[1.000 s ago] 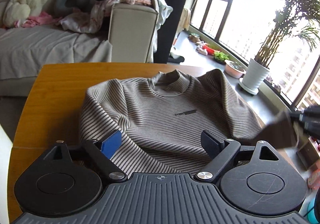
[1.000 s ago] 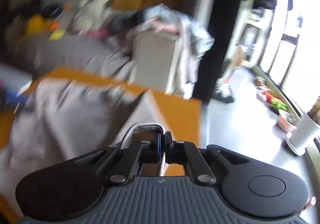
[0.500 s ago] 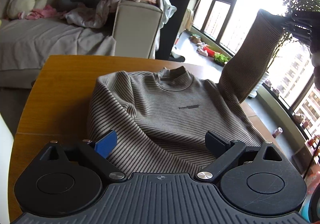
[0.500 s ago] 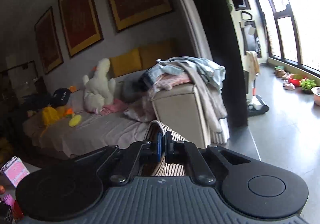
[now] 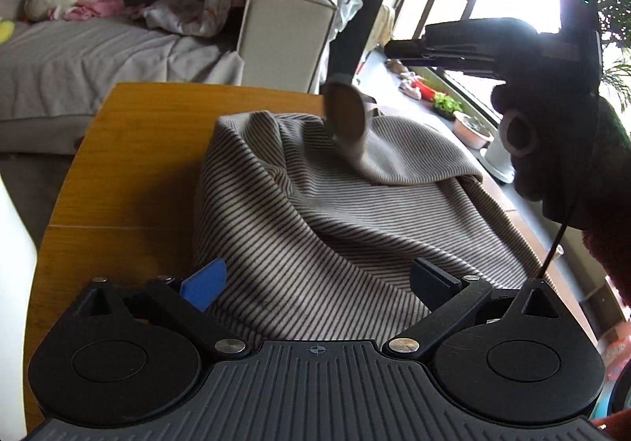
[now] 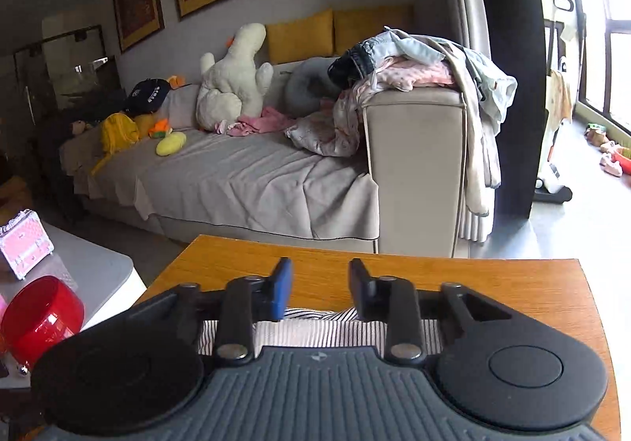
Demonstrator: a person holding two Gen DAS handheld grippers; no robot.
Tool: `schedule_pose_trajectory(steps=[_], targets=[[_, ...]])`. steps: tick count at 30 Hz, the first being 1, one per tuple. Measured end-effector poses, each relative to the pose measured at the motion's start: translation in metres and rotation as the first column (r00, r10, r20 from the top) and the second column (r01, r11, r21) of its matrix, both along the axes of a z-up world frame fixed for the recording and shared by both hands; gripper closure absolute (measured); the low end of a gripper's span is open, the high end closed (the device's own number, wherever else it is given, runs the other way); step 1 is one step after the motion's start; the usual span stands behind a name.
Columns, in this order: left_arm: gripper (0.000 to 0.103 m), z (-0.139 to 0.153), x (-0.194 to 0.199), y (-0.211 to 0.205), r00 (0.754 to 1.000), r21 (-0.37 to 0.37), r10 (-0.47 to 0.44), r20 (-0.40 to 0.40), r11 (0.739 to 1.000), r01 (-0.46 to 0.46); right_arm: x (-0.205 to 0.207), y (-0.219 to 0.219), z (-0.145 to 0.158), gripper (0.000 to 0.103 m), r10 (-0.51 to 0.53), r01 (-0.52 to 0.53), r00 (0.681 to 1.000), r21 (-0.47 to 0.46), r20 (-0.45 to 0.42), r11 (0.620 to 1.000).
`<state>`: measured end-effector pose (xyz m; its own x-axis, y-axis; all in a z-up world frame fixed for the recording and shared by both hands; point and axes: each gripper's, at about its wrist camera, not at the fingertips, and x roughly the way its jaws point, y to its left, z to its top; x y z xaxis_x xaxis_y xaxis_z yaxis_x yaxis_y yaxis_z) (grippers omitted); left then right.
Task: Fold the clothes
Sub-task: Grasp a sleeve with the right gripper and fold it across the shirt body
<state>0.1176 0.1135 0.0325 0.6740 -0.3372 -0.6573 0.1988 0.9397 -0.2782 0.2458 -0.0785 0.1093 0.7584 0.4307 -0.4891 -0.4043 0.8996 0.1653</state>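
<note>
A grey striped sweater (image 5: 315,228) lies on the wooden table (image 5: 130,173). Its right sleeve (image 5: 398,161) is folded across the chest, and the cuff (image 5: 345,114) is blurred in the air just above it. My left gripper (image 5: 319,281) hovers open and wide over the sweater's near hem, nothing pressed between its pads. My right gripper (image 5: 394,47) hangs above the far right of the sweater, held by a gloved hand (image 5: 552,133). In the right wrist view the right gripper (image 6: 320,291) has its jaws opening with nothing between them, and the sweater (image 6: 315,330) lies below.
A grey sofa (image 6: 256,181) beyond the table carries a plush toy (image 6: 232,78) and a pile of clothes (image 6: 406,62) on its arm. A red bowl (image 6: 39,319) and a pink case (image 6: 23,244) sit on a side table at left. Plant pots (image 5: 473,129) line the window.
My right gripper swung the sleeve up and across the sweater's chest, then opened and let it go. The sleeve now drops onto the chest. The left gripper stayed over the hem.
</note>
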Motion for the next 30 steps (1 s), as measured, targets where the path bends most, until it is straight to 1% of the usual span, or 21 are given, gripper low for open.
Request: schedule_pose_trajectory(steps=[2, 3, 4, 5, 6, 8, 11, 13, 14, 15, 17, 18, 19, 20, 22, 23, 24, 25, 27, 28, 30], targets=[[0.001, -0.001, 0.003, 0.005, 1.0, 0.003, 0.021, -0.004, 1.0, -0.021, -0.012, -0.011, 0.001, 0.066, 0.004, -0.003, 0.999, 0.008, -0.047, 1.0], [0.001, -0.002, 0.004, 0.007, 0.999, 0.003, 0.032, -0.006, 0.999, -0.032, -0.019, -0.019, 0.0, 0.066, 0.0, 0.002, 0.996, 0.023, -0.089, 1.0], [0.001, -0.003, 0.006, 0.01, 0.999, 0.002, 0.043, -0.007, 0.999, -0.043, -0.025, -0.027, -0.005, 0.066, -0.004, 0.011, 0.989, 0.044, -0.147, 0.999], [0.001, -0.004, 0.007, 0.012, 0.999, -0.001, 0.052, -0.01, 0.999, -0.052, -0.034, -0.035, -0.012, 0.066, -0.007, 0.023, 0.975, 0.07, -0.221, 0.997], [0.001, -0.005, 0.01, 0.015, 0.998, -0.006, 0.062, -0.013, 0.998, -0.062, -0.042, -0.043, -0.02, 0.066, -0.002, 0.031, 0.956, 0.095, -0.294, 0.995], [0.001, -0.007, 0.015, 0.019, 0.997, -0.015, 0.08, -0.022, 0.997, -0.08, -0.062, -0.051, -0.043, 0.066, 0.035, 0.031, 0.904, 0.146, -0.427, 0.989], [0.001, -0.009, 0.022, 0.022, 0.994, -0.029, 0.101, -0.034, 0.994, -0.102, -0.088, -0.051, -0.079, 0.066, 0.106, 0.052, 0.799, 0.244, -0.591, 0.968], [0.001, -0.009, 0.025, 0.024, 0.993, -0.032, 0.112, -0.03, 0.993, -0.113, -0.098, -0.045, -0.098, 0.067, 0.153, 0.082, 0.736, 0.31, -0.66, 0.947], [0.001, -0.008, 0.025, 0.024, 0.993, -0.033, 0.117, -0.026, 0.992, -0.118, -0.102, -0.039, -0.106, 0.067, 0.173, 0.084, 0.716, 0.329, -0.676, 0.94], [0.001, -0.006, 0.025, 0.024, 0.993, -0.034, 0.12, -0.021, 0.992, -0.121, -0.104, -0.033, -0.109, 0.067, 0.185, 0.073, 0.717, 0.336, -0.673, 0.939], [0.0, -0.003, 0.023, 0.026, 0.991, -0.033, 0.134, -0.009, 0.99, -0.134, -0.105, -0.016, -0.103, 0.069, 0.19, 0.017, 0.766, 0.314, -0.614, 0.949], [0.0, -0.001, 0.022, 0.027, 0.99, -0.032, 0.142, -0.005, 0.989, -0.142, -0.105, -0.008, -0.101, 0.076, 0.193, -0.01, 0.788, 0.302, -0.584, 0.953], [0.0, 0.0, 0.022, 0.029, 0.988, -0.03, 0.152, -0.003, 0.988, -0.152, -0.105, -0.002, -0.094, 0.093, 0.198, -0.042, 0.818, 0.286, -0.541, 0.957], [0.0, 0.001, 0.021, 0.031, 0.987, -0.029, 0.161, -0.002, 0.986, -0.161, -0.103, 0.003, -0.083, 0.098, 0.203, -0.079, 0.854, 0.267, -0.48, 0.961], [0.0, 0.004, 0.02, 0.035, 0.983, -0.029, 0.185, 0.001, 0.982, -0.185, -0.097, 0.011, -0.059, 0.099, 0.216, -0.146, 0.915, 0.218, -0.341, 0.965], [0.0, 0.005, 0.02, 0.037, 0.98, -0.03, 0.197, 0.003, 0.98, -0.197, -0.091, 0.011, -0.04, 0.099, 0.208, -0.162, 0.944, 0.189, -0.255, 0.968], [0.0, 0.006, 0.02, 0.039, 0.978, -0.033, 0.208, 0.005, 0.978, -0.208, -0.083, 0.008, -0.021, 0.099, 0.189, -0.162, 0.967, 0.162, -0.17, 0.974], [0.0, 0.007, 0.02, 0.04, 0.976, -0.038, 0.217, 0.005, 0.976, -0.217, -0.076, 0.005, -0.002, 0.099, 0.17, -0.158, 0.982, 0.134, -0.084, 0.978], [0.0, 0.009, 0.021, 0.039, 0.976, -0.05, 0.22, 0.008, 0.974, -0.219, -0.062, -0.006, 0.033, 0.099, 0.125, -0.132, 0.989, 0.101, 0.077, 0.986], [0.0, 0.009, 0.021, 0.037, 0.977, -0.055, 0.212, 0.009, 0.976, -0.212, -0.054, -0.014, 0.047, 0.099, 0.099, -0.112, 0.986, 0.09, 0.137, 0.99], [0.0, 0.009, 0.022, 0.029, 0.983, -0.051, 0.183, 0.014, 0.982, -0.182, -0.038, -0.033, 0.07, 0.099, 0.044, -0.06, 0.976, 0.073, 0.214, 0.996]])
